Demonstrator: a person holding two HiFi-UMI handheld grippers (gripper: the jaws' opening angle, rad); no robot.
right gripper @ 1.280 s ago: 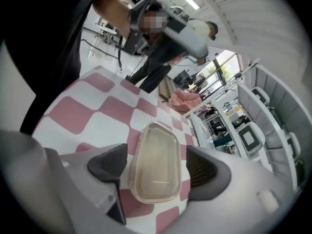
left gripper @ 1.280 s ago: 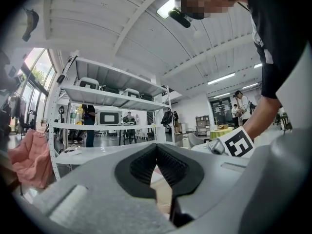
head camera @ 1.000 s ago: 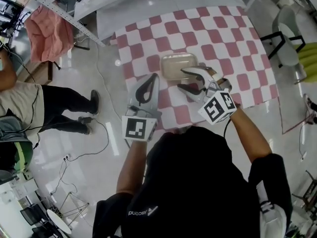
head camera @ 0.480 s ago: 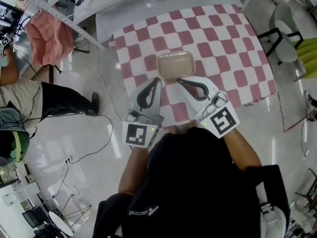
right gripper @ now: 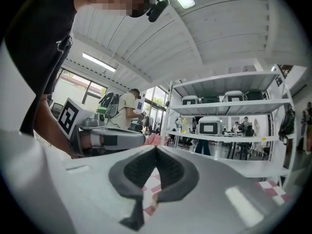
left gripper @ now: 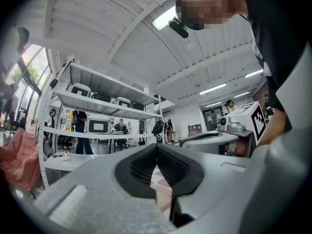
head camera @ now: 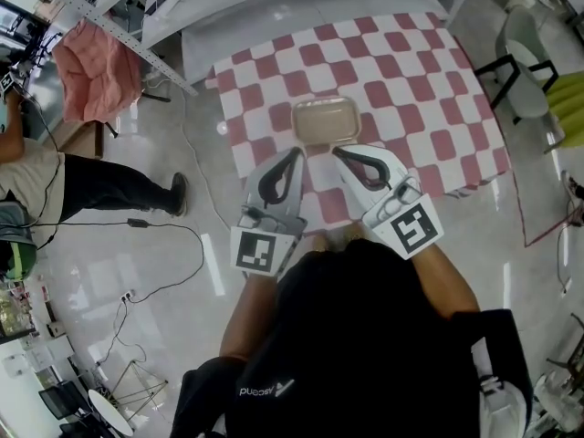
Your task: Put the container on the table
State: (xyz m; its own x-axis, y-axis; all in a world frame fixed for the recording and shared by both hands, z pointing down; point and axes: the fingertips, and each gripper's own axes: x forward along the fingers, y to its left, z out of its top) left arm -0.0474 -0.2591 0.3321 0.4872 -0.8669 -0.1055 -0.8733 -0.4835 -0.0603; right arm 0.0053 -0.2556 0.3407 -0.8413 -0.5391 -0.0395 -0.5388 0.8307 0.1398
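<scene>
One container, two grippers

A beige container sits on the red-checked counter, just ahead of the left hand-held gripper and right hand-held gripper.

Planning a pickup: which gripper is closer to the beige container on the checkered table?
Right, narrowly, in the head view. The right gripper, shut and empty, points at the near edge of the container; the left gripper, also shut, sits off its near-left corner.
</scene>
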